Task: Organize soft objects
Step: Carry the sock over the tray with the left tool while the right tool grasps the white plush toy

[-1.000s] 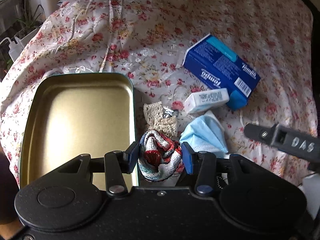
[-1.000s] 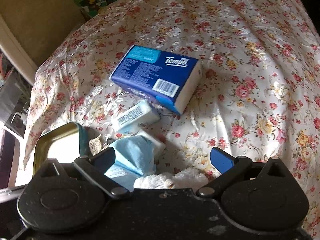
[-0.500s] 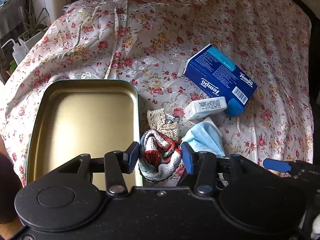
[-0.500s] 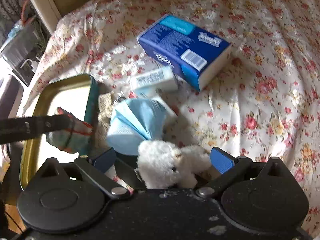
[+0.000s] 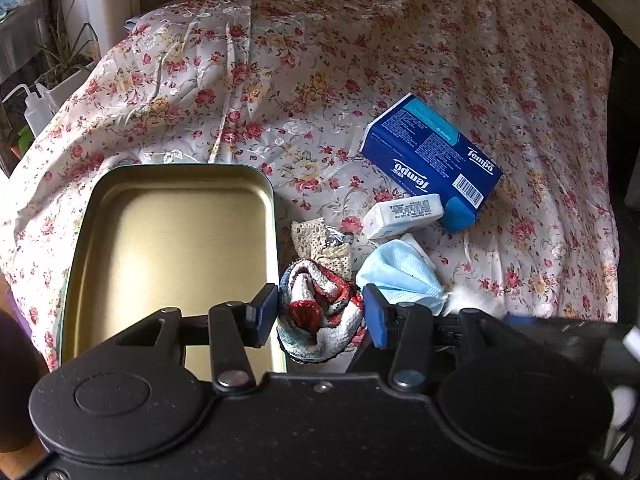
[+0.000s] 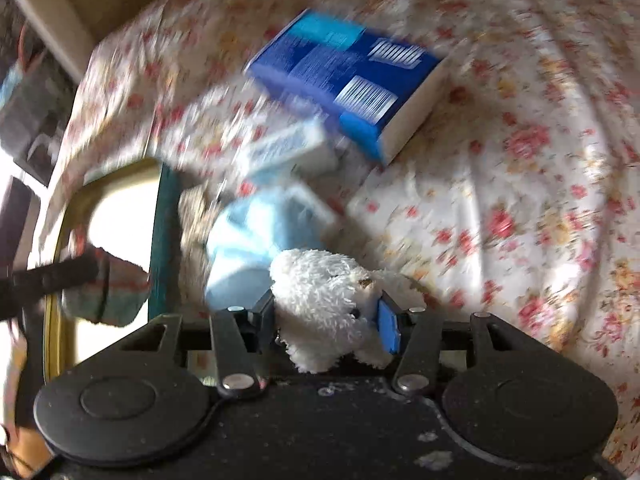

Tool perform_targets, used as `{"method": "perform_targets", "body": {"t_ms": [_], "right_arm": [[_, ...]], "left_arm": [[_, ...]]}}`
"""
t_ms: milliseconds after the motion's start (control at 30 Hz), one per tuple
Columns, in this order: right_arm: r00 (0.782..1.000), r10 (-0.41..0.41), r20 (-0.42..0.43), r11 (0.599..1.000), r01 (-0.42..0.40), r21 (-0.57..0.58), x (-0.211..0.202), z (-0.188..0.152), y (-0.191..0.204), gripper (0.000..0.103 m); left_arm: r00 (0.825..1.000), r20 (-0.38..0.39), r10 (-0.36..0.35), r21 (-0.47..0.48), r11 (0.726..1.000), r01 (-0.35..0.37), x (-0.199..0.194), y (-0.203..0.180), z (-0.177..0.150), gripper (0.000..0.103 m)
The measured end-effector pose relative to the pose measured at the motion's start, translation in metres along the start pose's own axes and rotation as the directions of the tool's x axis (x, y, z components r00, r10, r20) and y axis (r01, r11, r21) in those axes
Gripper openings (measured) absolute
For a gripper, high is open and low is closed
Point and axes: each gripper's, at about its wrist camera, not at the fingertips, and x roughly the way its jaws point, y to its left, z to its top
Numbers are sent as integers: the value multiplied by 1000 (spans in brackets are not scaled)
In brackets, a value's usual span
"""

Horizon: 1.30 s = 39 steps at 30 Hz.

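The knitted cloth [image 5: 320, 312] is pinched between the left gripper [image 5: 320, 316] fingers, just right of the open tin [image 5: 172, 248], above its edge. The plush toy [image 6: 328, 304] is squeezed between the right gripper [image 6: 326, 320] fingers, beside the blue mask [image 6: 256, 240]. Behind lie a lace scrap [image 5: 318, 240], small tissue pack [image 5: 404, 214] and Tempo box [image 5: 432, 160] on the floral cloth [image 5: 360, 60].

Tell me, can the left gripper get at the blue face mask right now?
Probably not: the left gripper is shut on the knitted cloth, so its jaws are occupied. The face mask lies uncovered just beside its right finger.
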Motion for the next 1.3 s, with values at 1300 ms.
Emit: {"method": "perform_targets", "body": {"t_ms": [1300], "right_arm": [[965, 134, 227, 989, -115, -95, -35, -14, 81, 51]], "left_arm": [[980, -94, 177, -5, 984, -178, -18, 94, -31, 46]]}}
